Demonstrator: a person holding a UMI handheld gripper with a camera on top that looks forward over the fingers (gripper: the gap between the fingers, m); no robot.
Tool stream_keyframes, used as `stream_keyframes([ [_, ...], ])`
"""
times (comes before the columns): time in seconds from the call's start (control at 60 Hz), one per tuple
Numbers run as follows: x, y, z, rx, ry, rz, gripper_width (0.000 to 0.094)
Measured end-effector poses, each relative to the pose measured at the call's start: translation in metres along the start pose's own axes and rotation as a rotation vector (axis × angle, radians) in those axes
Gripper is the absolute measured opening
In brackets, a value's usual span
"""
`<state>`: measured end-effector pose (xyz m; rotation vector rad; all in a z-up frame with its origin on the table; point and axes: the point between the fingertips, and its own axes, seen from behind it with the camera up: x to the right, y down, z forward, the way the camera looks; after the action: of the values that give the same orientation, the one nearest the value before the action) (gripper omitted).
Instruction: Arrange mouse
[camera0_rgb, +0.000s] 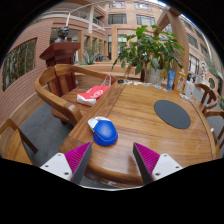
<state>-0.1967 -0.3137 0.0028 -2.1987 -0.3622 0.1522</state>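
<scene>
just ahead of the left finger, a blue mouse (104, 131) is lying on the wooden worktop (140, 125). the fingers (76, 157) are hovering spread apart, gripping nothing, with a dark round mat (172, 114) sitting beyond the right one.

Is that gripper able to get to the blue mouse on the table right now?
Probably yes. The gripper is open and the mouse lies on the table just ahead of its fingers, with nothing between.
</scene>
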Motion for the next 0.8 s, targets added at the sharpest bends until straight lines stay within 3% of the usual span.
stream_keyframes([
  [0.233, -0.018, -0.034, 0.064, 0.011, -0.016, -0.034, 0.0799],
  [0.283, -0.020, -0.039, 0.070, 0.014, -0.019, -0.031, 0.0736],
  [0.35, -0.023, -0.044, 0.080, 0.011, -0.026, -0.011, 0.0578],
  [0.6, -0.021, -0.055, 0.093, 0.035, 0.040, 0.017, 0.0395],
  [0.7, -0.019, -0.058, 0.093, 0.035, 0.026, 0.031, 0.0389],
  [0.8, -0.020, -0.093, 0.082, 0.101, -0.002, 0.050, 0.0390],
])
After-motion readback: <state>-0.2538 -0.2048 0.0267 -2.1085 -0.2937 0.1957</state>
